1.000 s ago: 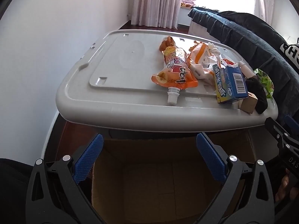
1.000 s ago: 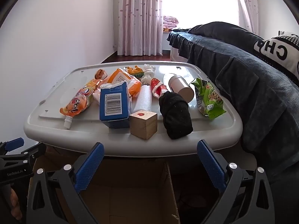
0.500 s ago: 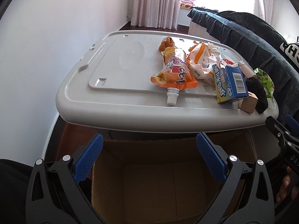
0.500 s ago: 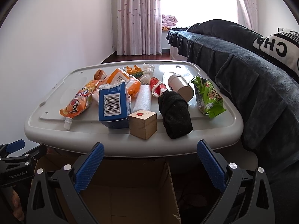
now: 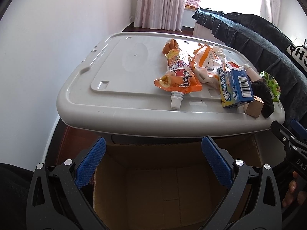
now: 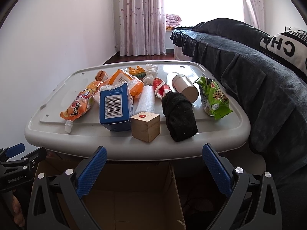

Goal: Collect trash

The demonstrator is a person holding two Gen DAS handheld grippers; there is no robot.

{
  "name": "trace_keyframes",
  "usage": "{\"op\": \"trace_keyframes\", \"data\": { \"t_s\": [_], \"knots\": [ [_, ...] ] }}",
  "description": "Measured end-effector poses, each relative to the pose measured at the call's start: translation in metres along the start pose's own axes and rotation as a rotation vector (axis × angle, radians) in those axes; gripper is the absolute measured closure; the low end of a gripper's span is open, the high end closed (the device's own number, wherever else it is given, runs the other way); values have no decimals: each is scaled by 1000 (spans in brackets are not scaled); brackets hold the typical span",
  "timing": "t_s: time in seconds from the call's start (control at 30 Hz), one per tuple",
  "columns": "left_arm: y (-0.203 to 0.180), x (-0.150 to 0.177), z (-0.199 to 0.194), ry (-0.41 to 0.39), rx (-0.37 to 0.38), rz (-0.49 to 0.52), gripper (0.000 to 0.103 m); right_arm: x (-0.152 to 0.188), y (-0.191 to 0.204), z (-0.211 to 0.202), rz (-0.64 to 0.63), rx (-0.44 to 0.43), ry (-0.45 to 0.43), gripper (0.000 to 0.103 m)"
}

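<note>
A grey plastic lid [image 5: 119, 88] [image 6: 226, 128] serves as a table. On it lie an orange spout pouch [image 5: 178, 74] [image 6: 80, 103], an orange wrapper [image 5: 206, 59] [image 6: 124, 80], a blue carton [image 5: 236, 86] [image 6: 115, 107], a wooden cube [image 6: 145, 126], a black sock [image 6: 180, 115], a green snack bag [image 6: 214, 97], a white foam roll [image 6: 146, 99], a red wrapper [image 6: 160, 87] and a cylinder can [image 6: 185, 86]. My left gripper [image 5: 153, 161] and right gripper [image 6: 153, 168] are both open and empty, below the lid's front edge, over an open cardboard box [image 5: 168, 187] [image 6: 134, 195].
A dark blanket-covered bed [image 6: 259, 76] runs along the right side of the lid. A white wall [image 5: 48, 48] stands at the left. A knotted white rope [image 6: 150, 73] and a small orange toy [image 6: 137, 71] lie at the lid's far side.
Both grippers have shifted slightly; the view of the lid has barely changed. Nothing on the lid has moved.
</note>
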State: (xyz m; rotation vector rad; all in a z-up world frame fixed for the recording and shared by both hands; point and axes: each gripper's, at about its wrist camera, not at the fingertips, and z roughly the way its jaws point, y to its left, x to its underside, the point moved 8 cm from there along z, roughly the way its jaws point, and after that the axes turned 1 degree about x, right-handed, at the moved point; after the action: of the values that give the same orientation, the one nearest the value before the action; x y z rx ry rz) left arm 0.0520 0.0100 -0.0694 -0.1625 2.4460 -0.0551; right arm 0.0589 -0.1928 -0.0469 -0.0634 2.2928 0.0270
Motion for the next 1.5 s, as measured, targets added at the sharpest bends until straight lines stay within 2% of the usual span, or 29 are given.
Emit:
{"op": "trace_keyframes", "data": {
  "t_s": [1.13,1.5],
  "knots": [
    [10,-1,-4,-13,-15,-38,6,-5,-13,4,49,10,7,5],
    [4,-3,-10,-41,-39,11,6,-12,-24,3,90,-10,19,5]
  ]
}}
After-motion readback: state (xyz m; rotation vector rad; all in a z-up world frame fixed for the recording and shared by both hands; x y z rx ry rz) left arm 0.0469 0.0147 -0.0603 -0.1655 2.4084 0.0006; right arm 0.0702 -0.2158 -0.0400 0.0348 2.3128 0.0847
